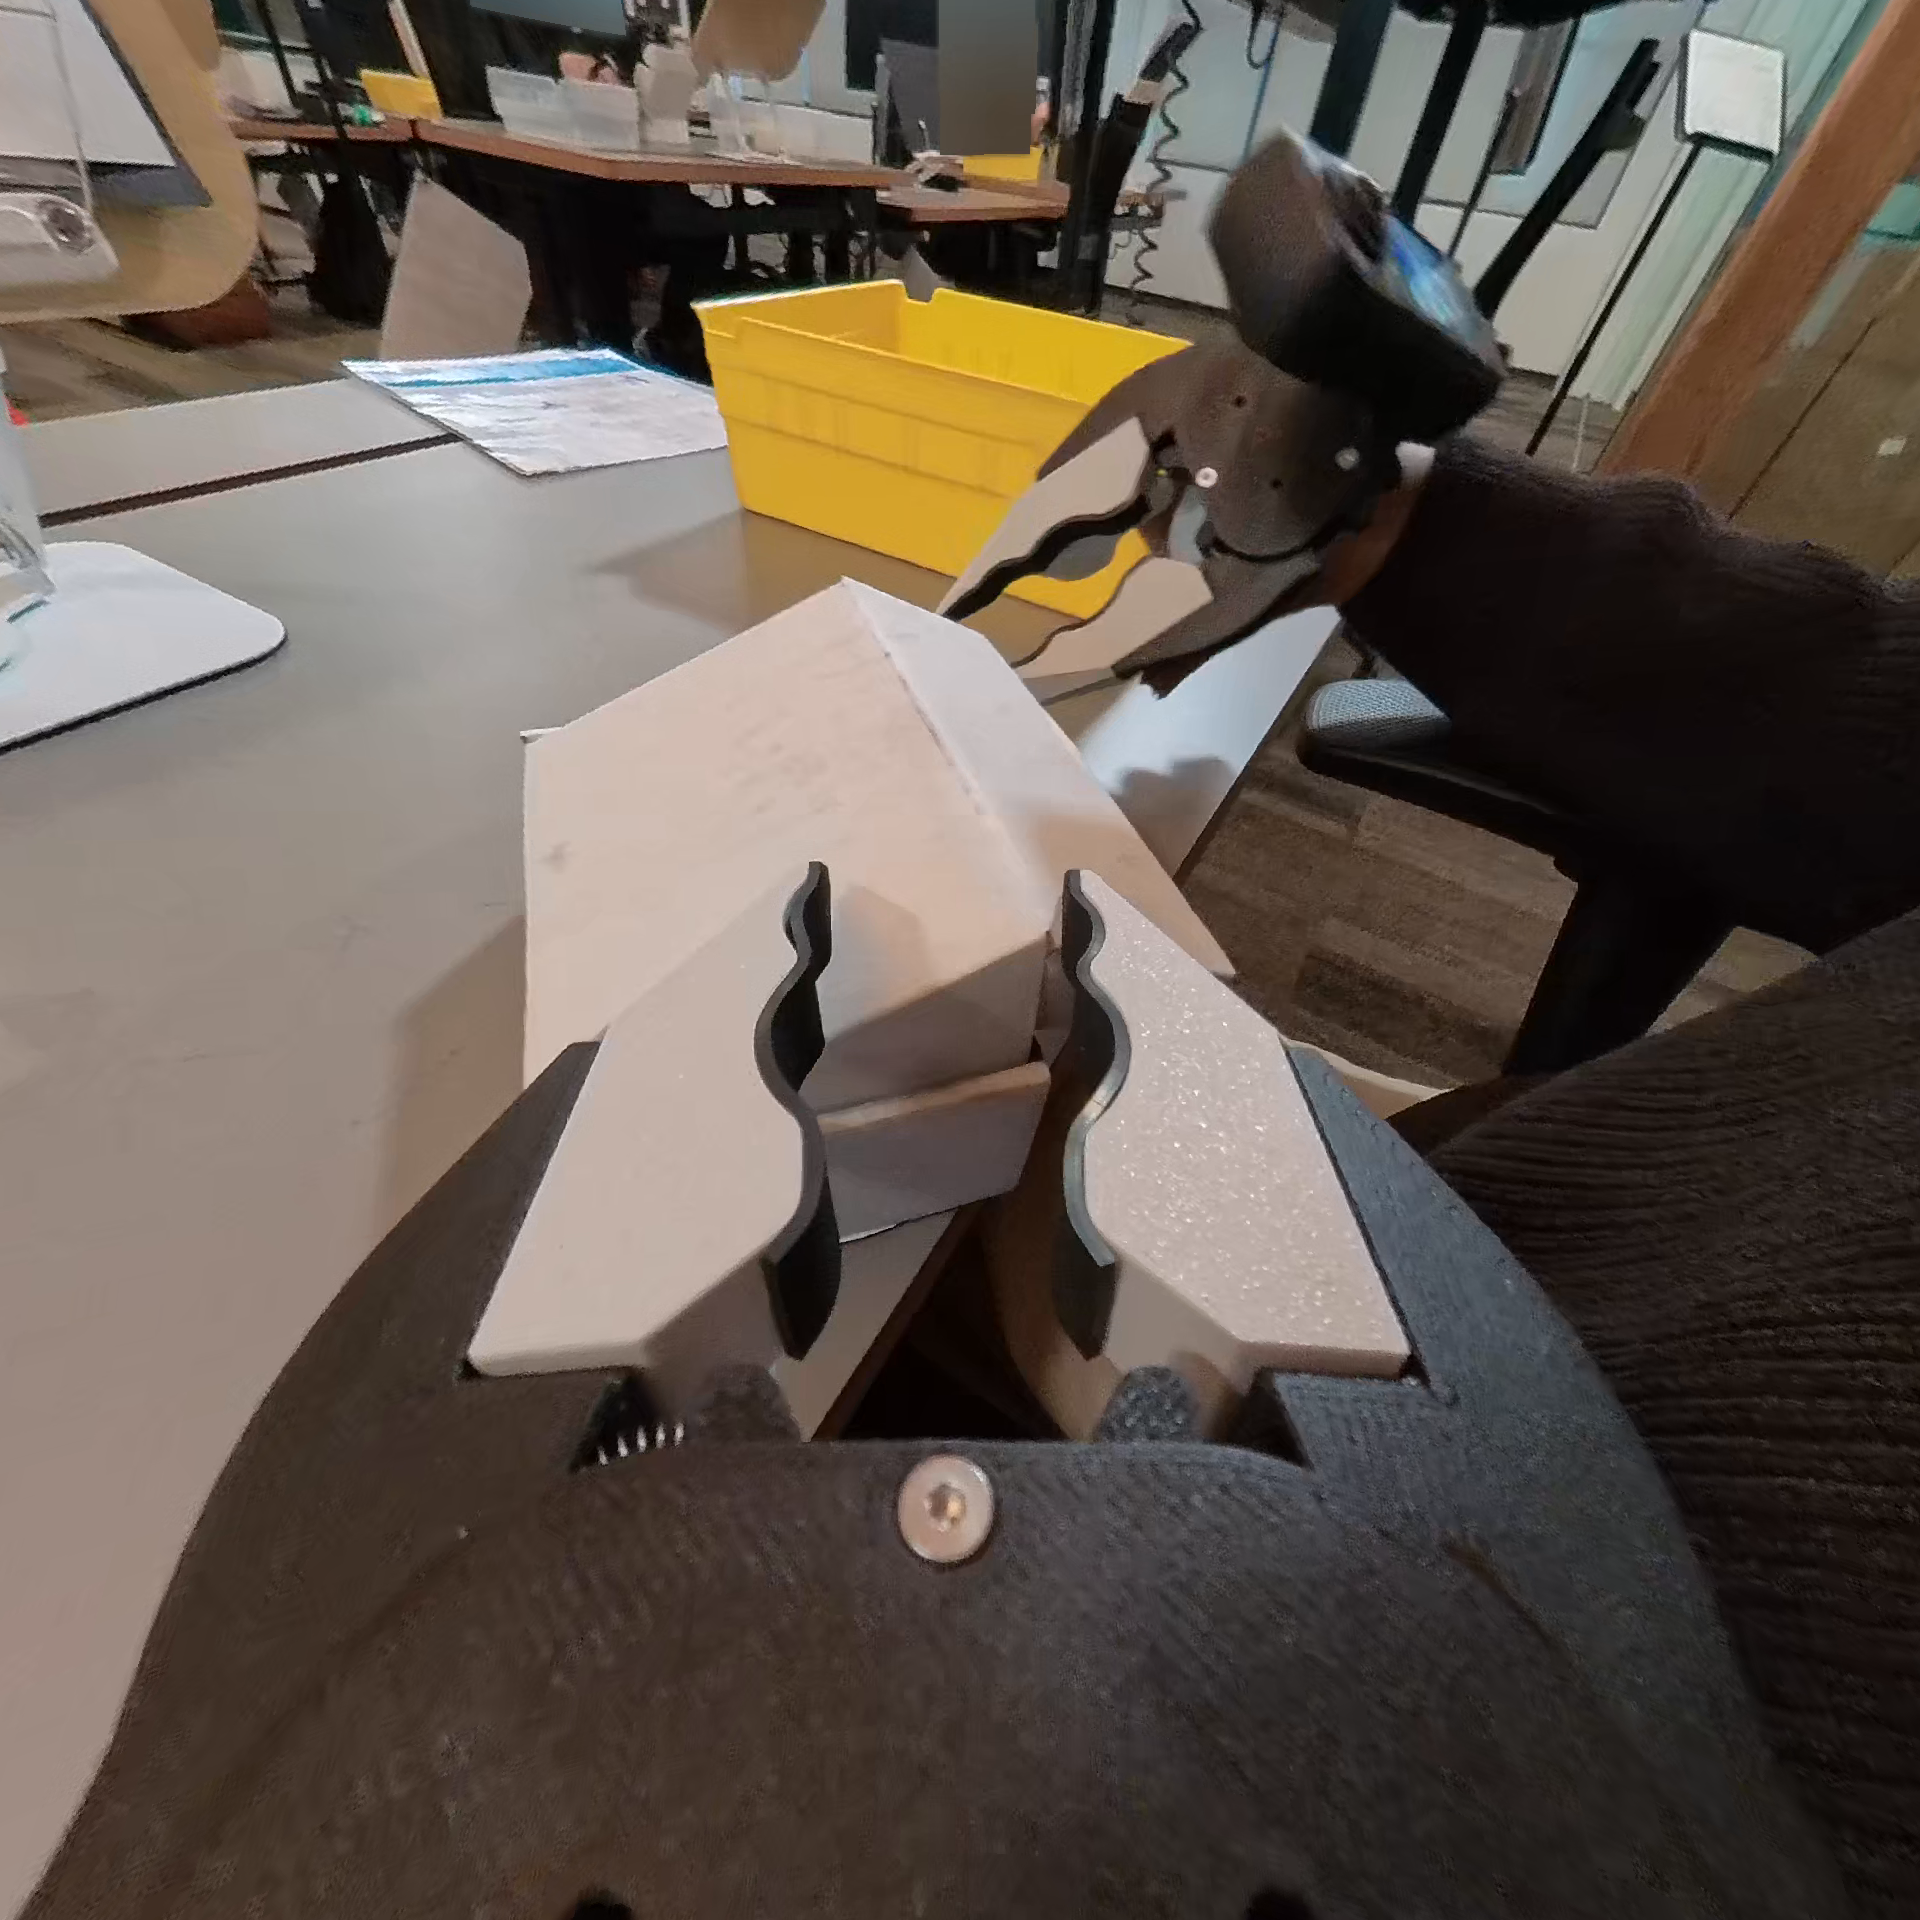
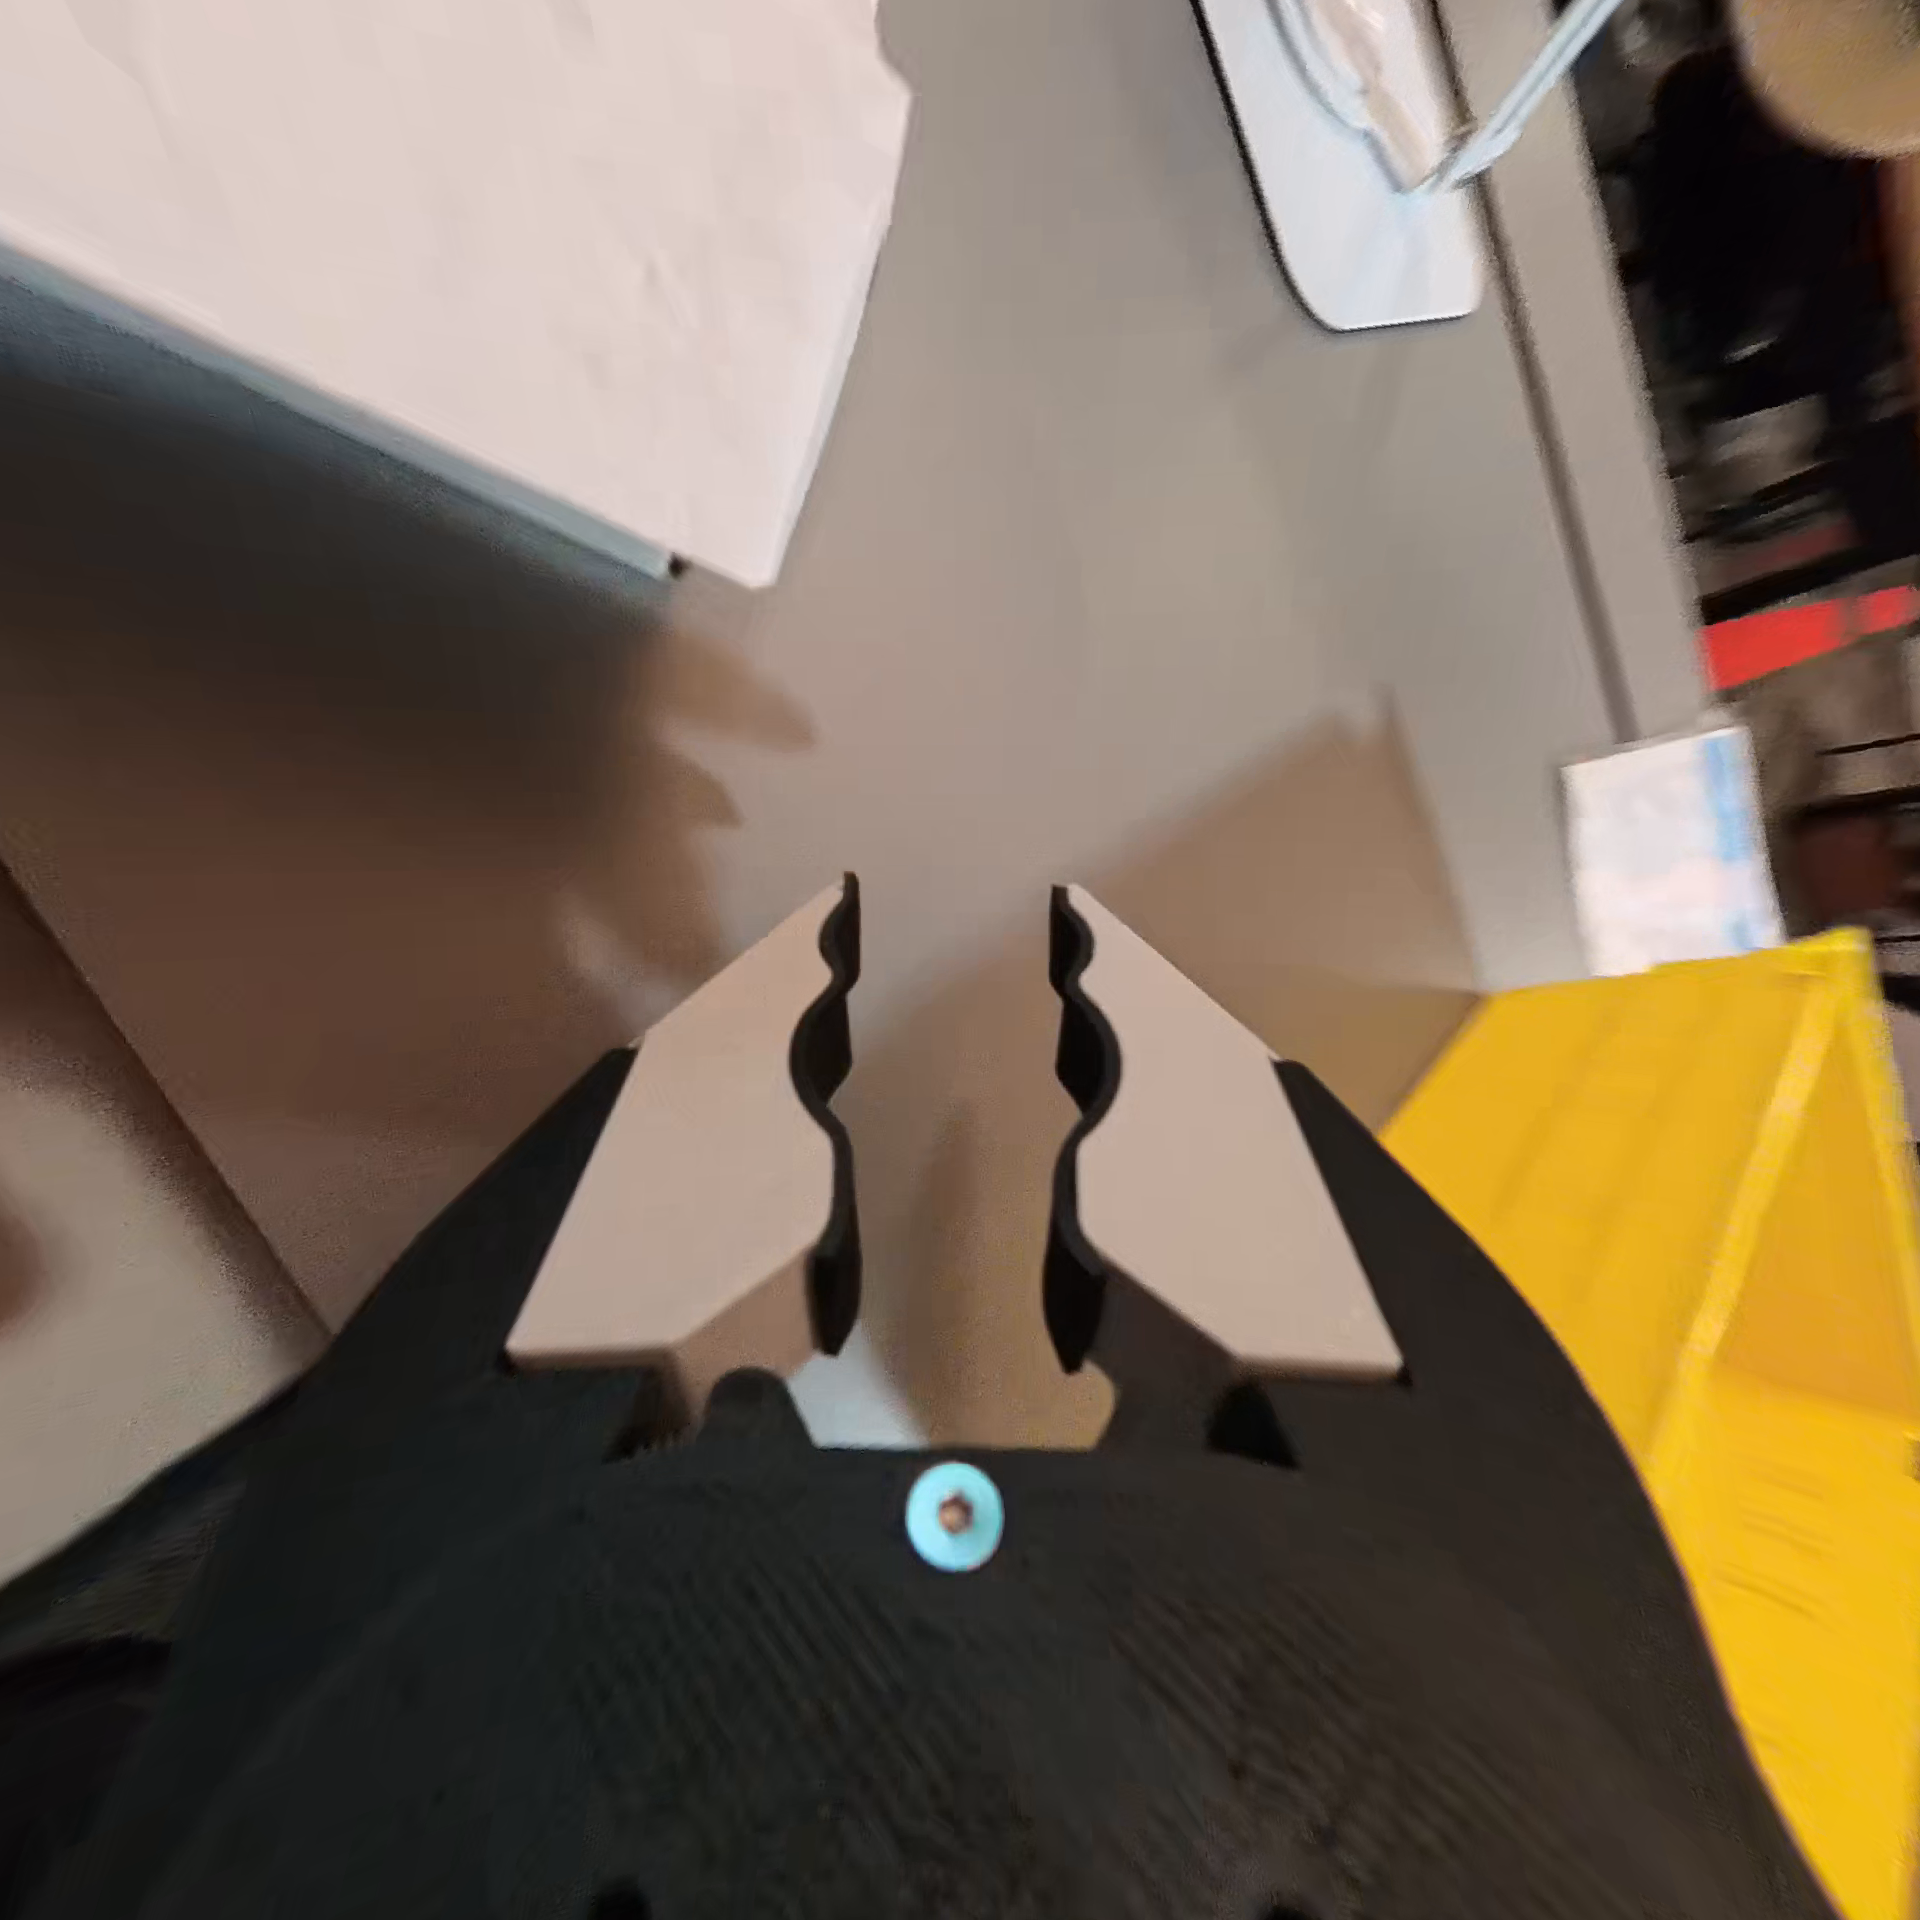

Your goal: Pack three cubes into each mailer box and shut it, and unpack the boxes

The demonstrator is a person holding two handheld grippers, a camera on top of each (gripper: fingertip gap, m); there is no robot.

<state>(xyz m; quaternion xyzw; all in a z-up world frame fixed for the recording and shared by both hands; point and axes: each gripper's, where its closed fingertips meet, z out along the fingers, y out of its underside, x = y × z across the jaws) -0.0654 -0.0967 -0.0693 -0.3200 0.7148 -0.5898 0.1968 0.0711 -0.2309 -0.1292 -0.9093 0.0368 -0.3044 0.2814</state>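
Note:
A white mailer box [image 1: 769,790] sits tilted at the table's near right edge, its lid folded over like a roof. My left gripper [image 1: 948,883] grips the box's near end, and a flap [image 1: 925,1132] is wedged between the fingers. My right gripper [image 1: 987,634] hovers at the box's far top edge, held by a dark-sleeved arm. In the right wrist view, the right gripper [image 2: 953,888] is open and empty above the grey table, with the box [image 2: 468,260] at the upper left. No cubes are in view.
A yellow bin [image 1: 883,416] stands behind the box and shows at the right in the right wrist view [image 2: 1662,1299]. A printed sheet [image 1: 551,405] and a white monitor base [image 1: 125,644] lie farther left. An office chair [image 1: 1371,727] stands beyond the table edge.

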